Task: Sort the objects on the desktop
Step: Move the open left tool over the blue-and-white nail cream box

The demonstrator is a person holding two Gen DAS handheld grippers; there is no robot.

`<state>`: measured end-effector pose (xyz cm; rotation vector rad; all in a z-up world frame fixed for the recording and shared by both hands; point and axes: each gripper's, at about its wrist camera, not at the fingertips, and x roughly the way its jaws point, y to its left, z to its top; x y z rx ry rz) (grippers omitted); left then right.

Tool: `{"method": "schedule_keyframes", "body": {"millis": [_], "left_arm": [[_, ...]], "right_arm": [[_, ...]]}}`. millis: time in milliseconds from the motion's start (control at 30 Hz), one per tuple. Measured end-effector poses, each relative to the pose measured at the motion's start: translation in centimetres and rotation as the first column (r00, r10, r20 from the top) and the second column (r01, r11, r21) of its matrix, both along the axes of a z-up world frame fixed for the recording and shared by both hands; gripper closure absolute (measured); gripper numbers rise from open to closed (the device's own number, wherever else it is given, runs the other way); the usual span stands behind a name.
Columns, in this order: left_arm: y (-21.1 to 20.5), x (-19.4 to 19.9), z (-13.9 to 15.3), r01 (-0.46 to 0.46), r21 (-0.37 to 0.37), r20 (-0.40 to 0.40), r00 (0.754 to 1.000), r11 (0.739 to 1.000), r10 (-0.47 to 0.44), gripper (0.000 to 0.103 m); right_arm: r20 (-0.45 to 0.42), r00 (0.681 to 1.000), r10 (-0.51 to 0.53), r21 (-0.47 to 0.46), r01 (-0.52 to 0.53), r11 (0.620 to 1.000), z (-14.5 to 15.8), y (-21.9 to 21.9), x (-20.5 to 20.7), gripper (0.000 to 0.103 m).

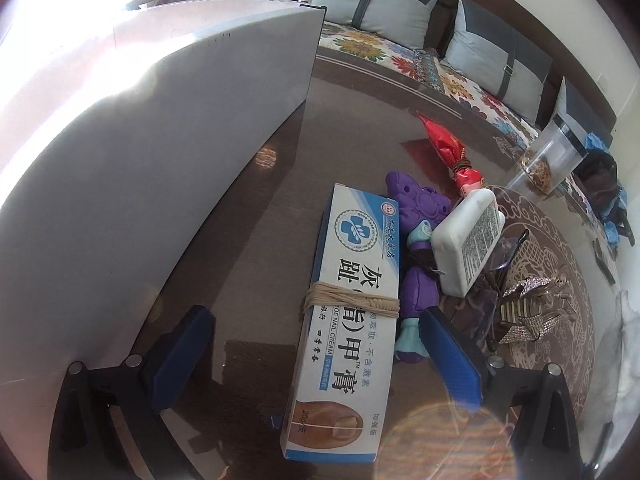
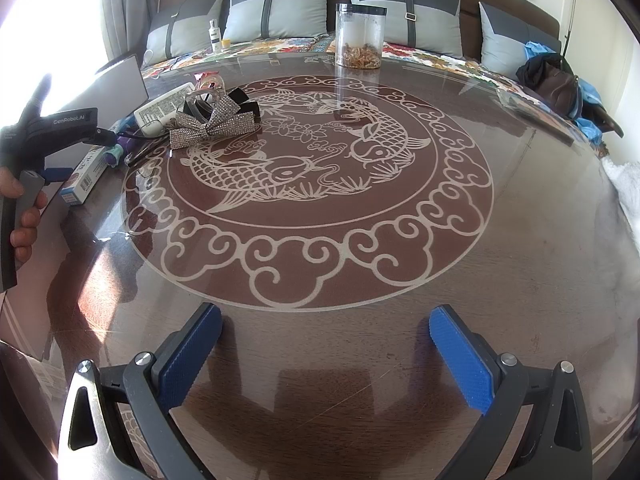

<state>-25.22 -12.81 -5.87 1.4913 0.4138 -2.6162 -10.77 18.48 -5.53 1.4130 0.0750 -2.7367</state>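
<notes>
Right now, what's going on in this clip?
A person is sorting clutter on a glass-topped table. The left hand-held gripper is open, straddling a toenail cream box bound with rubber bands, not yet gripping it. Beside the box lie a purple toy figure and a white bottle. The right hand-held gripper hovers open over bare table, holding nothing.

Both the left gripper [image 1: 316, 354] and the right gripper [image 2: 326, 350] are spread wide, holding nothing.
</notes>
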Motion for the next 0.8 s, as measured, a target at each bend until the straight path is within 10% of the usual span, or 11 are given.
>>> {"method": "schedule_keyframes", "body": {"millis": [400, 533, 800], "left_arm": [[0.0, -0.2, 0.1, -0.019, 0.0, 0.0, 1.0, 1.0, 0.019, 0.002], [0.7, 0.3, 0.7, 0.046, 0.052, -0.028, 0.999, 0.998, -0.045, 0.059], [4.4, 5.0, 0.5, 0.219, -0.117, 0.008, 0.976, 0.969, -0.22, 0.062]], "right_arm": [[0.0, 1.0, 0.0, 0.0, 0.0, 1.0, 0.0, 0.0, 0.0, 0.0], [0.0, 1.0, 0.0, 0.0, 0.0, 1.0, 0.0, 0.0, 0.0, 0.0], [0.0, 1.0, 0.0, 0.0, 0.0, 1.0, 0.0, 0.0, 0.0, 0.0]]}}
